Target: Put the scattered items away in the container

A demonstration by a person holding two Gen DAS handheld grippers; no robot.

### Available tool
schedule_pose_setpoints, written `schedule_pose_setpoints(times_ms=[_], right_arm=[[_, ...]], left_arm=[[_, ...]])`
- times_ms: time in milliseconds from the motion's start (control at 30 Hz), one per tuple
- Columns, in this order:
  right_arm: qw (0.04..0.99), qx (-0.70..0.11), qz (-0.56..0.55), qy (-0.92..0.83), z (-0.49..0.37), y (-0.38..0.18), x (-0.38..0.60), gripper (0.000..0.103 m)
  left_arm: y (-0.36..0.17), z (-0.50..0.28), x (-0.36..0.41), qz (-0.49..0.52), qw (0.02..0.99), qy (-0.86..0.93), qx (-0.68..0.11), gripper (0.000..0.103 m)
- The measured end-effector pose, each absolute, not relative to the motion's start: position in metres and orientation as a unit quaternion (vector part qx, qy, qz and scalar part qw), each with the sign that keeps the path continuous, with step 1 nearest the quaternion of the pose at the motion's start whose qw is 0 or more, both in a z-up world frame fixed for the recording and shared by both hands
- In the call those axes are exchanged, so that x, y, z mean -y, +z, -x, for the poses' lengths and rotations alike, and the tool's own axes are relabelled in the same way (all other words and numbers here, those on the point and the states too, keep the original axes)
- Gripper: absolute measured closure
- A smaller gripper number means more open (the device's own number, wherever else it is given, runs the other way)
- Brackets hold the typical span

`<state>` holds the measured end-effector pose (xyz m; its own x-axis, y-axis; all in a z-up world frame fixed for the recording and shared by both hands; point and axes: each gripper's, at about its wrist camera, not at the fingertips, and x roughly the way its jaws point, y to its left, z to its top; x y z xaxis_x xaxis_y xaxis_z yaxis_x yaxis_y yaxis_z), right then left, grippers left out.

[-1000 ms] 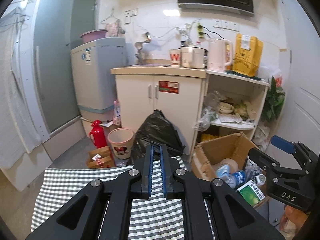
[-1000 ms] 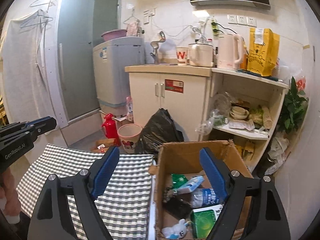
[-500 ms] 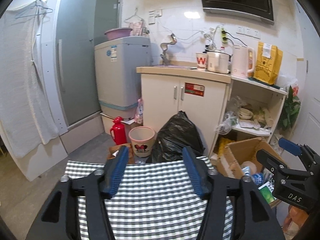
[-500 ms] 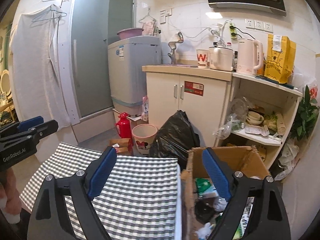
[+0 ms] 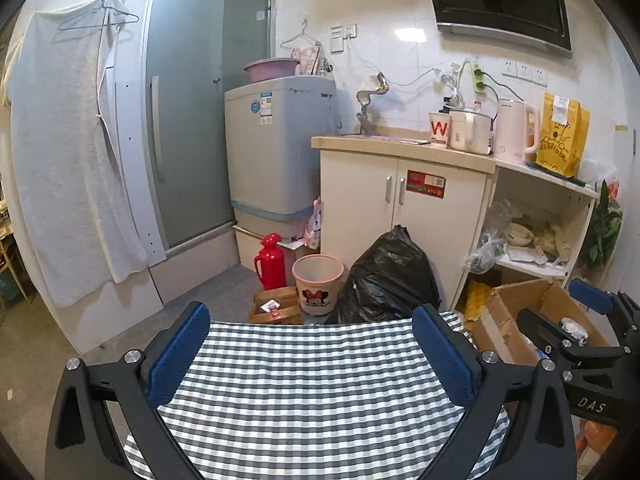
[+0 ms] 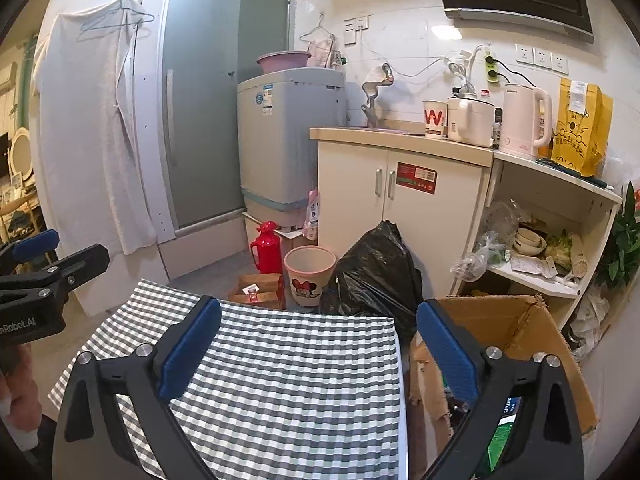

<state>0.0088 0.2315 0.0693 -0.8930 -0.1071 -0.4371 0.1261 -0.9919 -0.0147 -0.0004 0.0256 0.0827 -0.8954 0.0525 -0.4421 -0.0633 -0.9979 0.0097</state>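
You can read "DAS" on the right gripper (image 5: 592, 360); "nRobot.AI" on the left gripper (image 6: 28, 280); a big red "W" on the paper cup (image 6: 435, 119); nothing else's legible tbh

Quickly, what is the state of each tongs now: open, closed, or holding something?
Left tongs: open, holding nothing.
Right tongs: open, holding nothing.

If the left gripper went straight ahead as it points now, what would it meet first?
The left gripper is open above the checked cloth. Nothing stands between its fingers; beyond the cloth's far edge, probably the black rubbish bag, though depth is unclear.
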Motion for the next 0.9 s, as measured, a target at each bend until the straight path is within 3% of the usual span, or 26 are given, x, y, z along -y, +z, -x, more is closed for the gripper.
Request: schedule_pose_setpoints(times_ms=[900], right_arm=[[0.063, -0.034, -0.242, -0.968, 0.003, 0.058, -0.215, 0.0]], left_arm=[[0.066, 0.016, -0.007, 0.252, 0.012, 0.968, 0.001, 0.0]])
